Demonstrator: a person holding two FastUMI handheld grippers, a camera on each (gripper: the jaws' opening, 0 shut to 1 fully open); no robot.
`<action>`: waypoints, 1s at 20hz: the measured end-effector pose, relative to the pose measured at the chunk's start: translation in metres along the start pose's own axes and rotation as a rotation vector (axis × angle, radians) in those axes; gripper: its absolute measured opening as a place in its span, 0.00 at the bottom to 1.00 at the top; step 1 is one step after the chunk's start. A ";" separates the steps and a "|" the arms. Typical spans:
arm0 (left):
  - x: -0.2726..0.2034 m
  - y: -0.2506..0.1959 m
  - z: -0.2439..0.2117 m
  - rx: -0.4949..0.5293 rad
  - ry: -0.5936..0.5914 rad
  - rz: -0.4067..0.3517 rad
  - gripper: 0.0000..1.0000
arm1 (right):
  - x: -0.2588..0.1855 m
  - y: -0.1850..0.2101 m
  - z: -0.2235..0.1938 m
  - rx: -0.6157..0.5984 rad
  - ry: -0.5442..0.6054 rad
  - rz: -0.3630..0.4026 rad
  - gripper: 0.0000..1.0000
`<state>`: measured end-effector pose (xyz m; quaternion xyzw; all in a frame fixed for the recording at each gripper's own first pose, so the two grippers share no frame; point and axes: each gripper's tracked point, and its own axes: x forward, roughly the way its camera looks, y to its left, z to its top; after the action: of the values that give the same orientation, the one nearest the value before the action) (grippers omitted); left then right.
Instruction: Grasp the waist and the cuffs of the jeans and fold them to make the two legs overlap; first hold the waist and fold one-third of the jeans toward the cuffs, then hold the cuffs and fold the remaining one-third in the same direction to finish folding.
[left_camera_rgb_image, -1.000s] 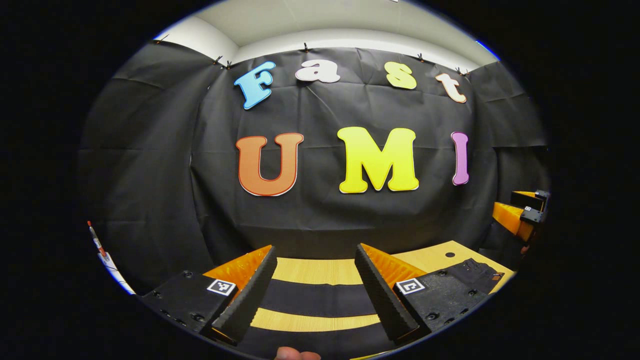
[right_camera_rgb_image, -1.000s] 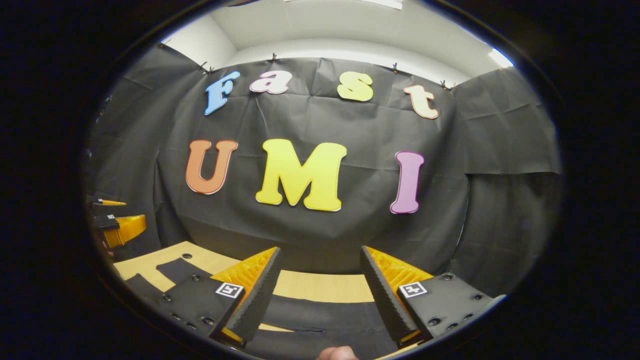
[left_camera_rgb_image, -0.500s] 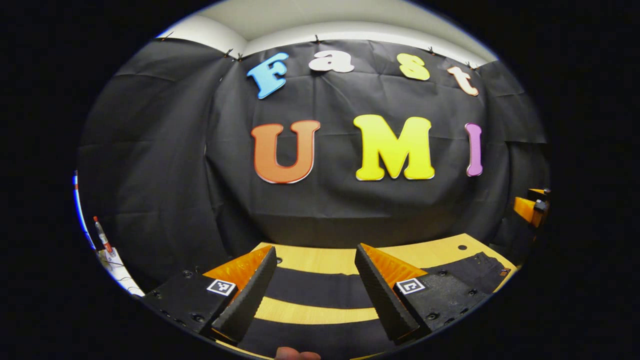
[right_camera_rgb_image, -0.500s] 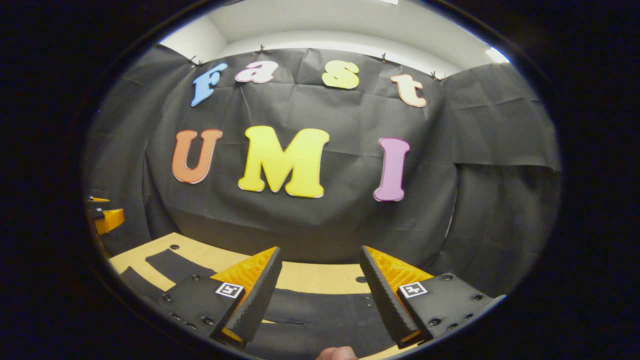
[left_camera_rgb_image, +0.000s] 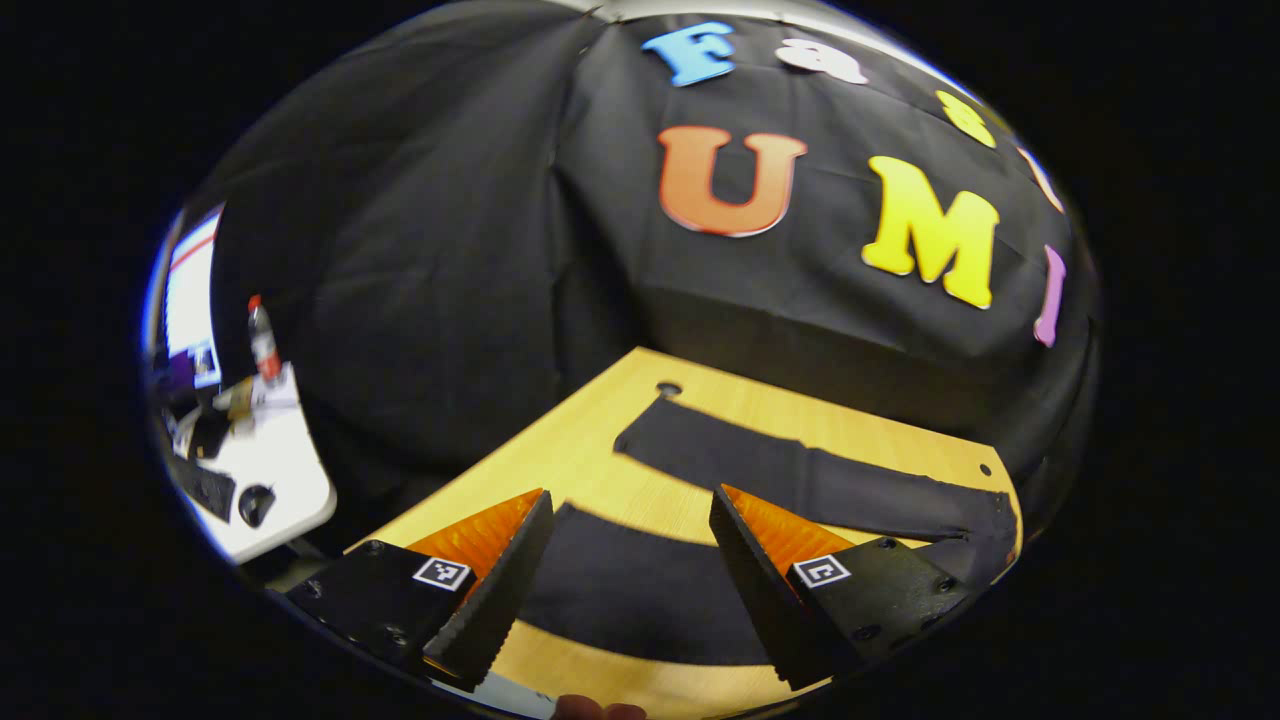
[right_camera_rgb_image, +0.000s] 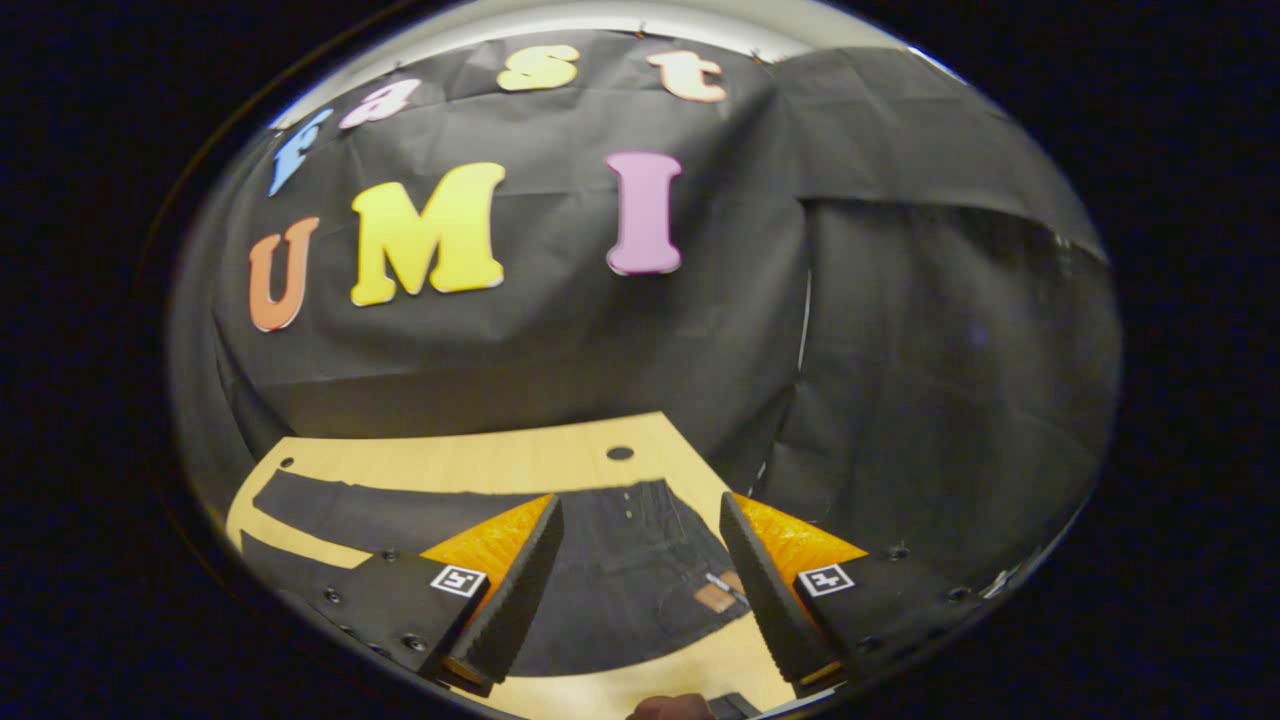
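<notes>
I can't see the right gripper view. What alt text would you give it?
Dark jeans lie flat on a light wooden table, waist end between the open fingers of the right gripper, which hangs above them. The two legs stretch away to the left, and black cloth walls stand behind.

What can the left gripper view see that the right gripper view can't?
Left gripper view: the jeans' cuffs, legs spread apart, plus a white side table carrying a bottle.
Right gripper view: the waist with its label.
Shared: black jeans flat on the wooden table, each view's own gripper open above them, left gripper, right gripper.
</notes>
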<state>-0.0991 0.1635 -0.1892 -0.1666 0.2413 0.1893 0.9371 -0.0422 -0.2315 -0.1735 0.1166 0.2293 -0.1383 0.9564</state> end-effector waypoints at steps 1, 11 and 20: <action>-0.003 0.016 -0.022 -0.079 0.056 0.023 1.00 | 0.003 -0.010 -0.018 0.044 0.061 0.015 0.96; 0.022 0.009 -0.110 -0.996 0.384 0.050 0.99 | 0.037 -0.042 -0.148 0.663 0.499 0.063 0.94; 0.058 0.002 -0.100 -1.018 0.382 0.049 0.97 | 0.081 -0.057 -0.164 0.819 0.532 0.001 0.98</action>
<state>-0.0918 0.1411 -0.3024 -0.6253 0.2888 0.2703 0.6728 -0.0578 -0.2553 -0.3629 0.5149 0.3922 -0.1823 0.7402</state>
